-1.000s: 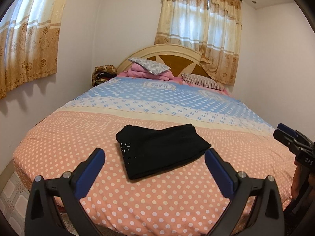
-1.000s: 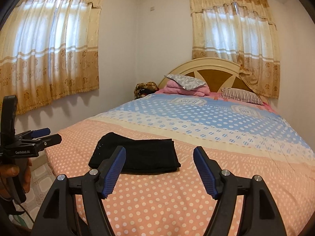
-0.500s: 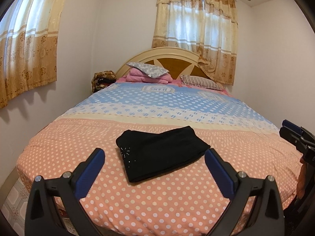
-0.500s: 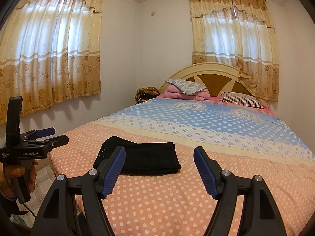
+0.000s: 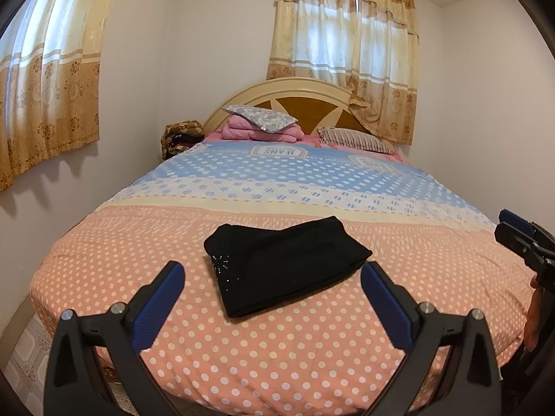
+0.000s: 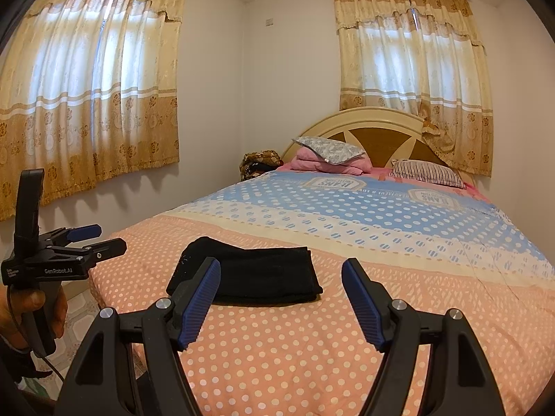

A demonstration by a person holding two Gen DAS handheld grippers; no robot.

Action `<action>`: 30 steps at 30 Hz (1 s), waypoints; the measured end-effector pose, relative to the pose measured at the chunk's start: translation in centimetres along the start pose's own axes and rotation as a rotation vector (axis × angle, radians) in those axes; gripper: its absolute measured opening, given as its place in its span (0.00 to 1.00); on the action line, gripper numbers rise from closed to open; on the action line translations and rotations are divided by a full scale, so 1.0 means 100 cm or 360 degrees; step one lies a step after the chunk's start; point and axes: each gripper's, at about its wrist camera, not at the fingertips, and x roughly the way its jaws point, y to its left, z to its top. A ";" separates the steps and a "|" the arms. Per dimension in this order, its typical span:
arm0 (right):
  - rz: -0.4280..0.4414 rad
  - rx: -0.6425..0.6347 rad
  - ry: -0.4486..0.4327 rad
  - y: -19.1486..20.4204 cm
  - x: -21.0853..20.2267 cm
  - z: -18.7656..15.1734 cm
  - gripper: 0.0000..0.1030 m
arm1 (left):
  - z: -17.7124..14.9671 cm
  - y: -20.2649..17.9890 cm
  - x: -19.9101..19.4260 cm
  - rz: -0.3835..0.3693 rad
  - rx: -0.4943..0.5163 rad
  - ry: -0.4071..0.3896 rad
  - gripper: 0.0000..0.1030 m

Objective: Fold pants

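The black pants (image 5: 284, 263) lie folded in a compact rectangle on the peach polka-dot part of the bed (image 5: 312, 339); they also show in the right wrist view (image 6: 249, 274). My left gripper (image 5: 272, 284) is open and empty, held back from the bed's foot, apart from the pants. My right gripper (image 6: 281, 284) is open and empty, also off the pants. Each gripper shows in the other's view: the left at the left edge (image 6: 100, 239), the right at the right edge (image 5: 513, 232).
Pillows and a pink folded blanket (image 5: 260, 128) lie at the wooden headboard (image 5: 305, 93). A brown bundle (image 5: 182, 135) sits beside the bed's far left corner. Curtained windows (image 6: 86, 104) line the walls. Tiled floor (image 5: 20, 353) runs left of the bed.
Both grippers have drawn back and risen slightly from the bed; the pants lie still. Both stay open.
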 end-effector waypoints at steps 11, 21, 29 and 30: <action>0.0013 -0.0042 -0.0030 0.008 -0.008 0.002 0.72 | 0.003 0.004 -0.005 0.0013 -0.0045 -0.0037 1.00; 0.0028 -0.0095 -0.0013 0.016 -0.004 0.000 0.72 | 0.000 -0.003 0.000 0.0150 0.0003 -0.0002 1.00; 0.0045 -0.0120 -0.0003 0.020 -0.002 -0.002 0.72 | -0.004 -0.003 -0.001 0.0167 -0.0004 -0.0015 1.00; 0.0049 -0.0118 -0.0002 0.019 -0.002 -0.002 0.72 | -0.004 -0.003 -0.002 0.0166 -0.0004 -0.0020 1.00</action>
